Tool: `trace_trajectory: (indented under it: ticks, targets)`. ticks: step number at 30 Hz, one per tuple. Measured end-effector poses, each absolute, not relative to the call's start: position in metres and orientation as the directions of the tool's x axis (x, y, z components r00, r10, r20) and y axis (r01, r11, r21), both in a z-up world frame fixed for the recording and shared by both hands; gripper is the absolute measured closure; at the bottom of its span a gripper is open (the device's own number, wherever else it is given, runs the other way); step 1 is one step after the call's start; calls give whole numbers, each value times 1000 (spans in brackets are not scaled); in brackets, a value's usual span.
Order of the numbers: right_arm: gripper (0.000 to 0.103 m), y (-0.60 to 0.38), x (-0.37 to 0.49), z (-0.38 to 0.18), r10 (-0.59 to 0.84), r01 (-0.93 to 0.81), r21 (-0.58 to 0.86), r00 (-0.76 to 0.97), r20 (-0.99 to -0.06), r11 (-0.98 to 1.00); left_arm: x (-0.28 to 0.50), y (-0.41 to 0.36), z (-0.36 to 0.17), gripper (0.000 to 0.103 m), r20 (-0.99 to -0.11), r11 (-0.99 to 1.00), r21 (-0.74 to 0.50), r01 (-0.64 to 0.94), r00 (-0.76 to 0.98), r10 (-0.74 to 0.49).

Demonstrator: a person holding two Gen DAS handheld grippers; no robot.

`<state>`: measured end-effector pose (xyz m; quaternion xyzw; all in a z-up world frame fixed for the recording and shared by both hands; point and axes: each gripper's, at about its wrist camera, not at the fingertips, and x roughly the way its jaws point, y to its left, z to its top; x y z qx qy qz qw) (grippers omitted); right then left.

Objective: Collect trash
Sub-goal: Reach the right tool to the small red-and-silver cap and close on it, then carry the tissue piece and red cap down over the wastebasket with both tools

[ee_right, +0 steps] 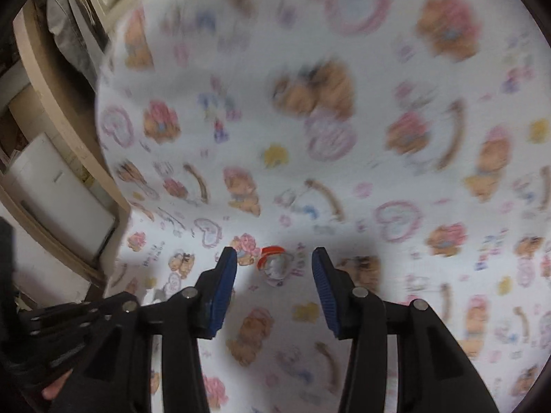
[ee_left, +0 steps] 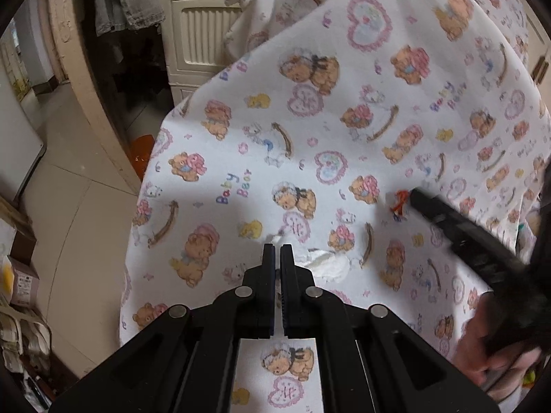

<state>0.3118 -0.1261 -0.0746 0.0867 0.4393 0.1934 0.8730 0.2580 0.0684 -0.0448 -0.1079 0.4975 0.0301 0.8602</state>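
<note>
A bear-print sheet covers the bed. My left gripper is shut, and a crumpled white tissue is pinched at its tips; the rest bunches out to the right on the sheet. A small red and white wrapper lies on the sheet in the blurred right wrist view. It sits between the blue pads of my right gripper, which stands open without touching it. In the left wrist view the same red scrap lies just off the tip of the right gripper's black finger.
The bed's curved cream frame runs along the left, with tiled floor beyond it. A cream cabinet stands at the back and boxes are stacked at far left. A hand grips the right tool.
</note>
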Motion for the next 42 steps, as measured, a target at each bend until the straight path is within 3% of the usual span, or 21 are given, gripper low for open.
trace_trajectory:
  ticks: [4,6,7,10,17,21,33,42]
  targets:
    - [61,-108,322,-92,356,-254,255,539,-764,933,263,76,-43,101,-863,963,-190,-189,500,-72]
    - [72,-103,323,-93,334,-261,224,539,-773,939,265,78,-43,101,-862,961,-198,-193,501,-77]
    - [85,-102,324,-93,336,-266,222,540,-772,938,266,79,-43,101,-863,961,-198,-193,500,-77]
    - [88,-105,321,-95,355,-265,246,537,-765,932,268,79,-45,101,-866,962,-195,-190,494,-78]
    - [89,-119,310,-84,339,-269,222,551,-763,937,268,58,-42,101,-851,986,-125,-110,523,-50]
    - [89,-131,300,-71,336,-282,205,570,-750,937,265,47,-45,101,-858,978,-201,-61,492,-146]
    - [89,-164,252,-40,324,-311,156,619,-716,937,247,31,-44,101,-850,981,-193,-18,502,-158]
    - [89,-179,177,19,290,-297,88,753,-591,951,169,22,-27,101,-816,987,-152,42,559,-149]
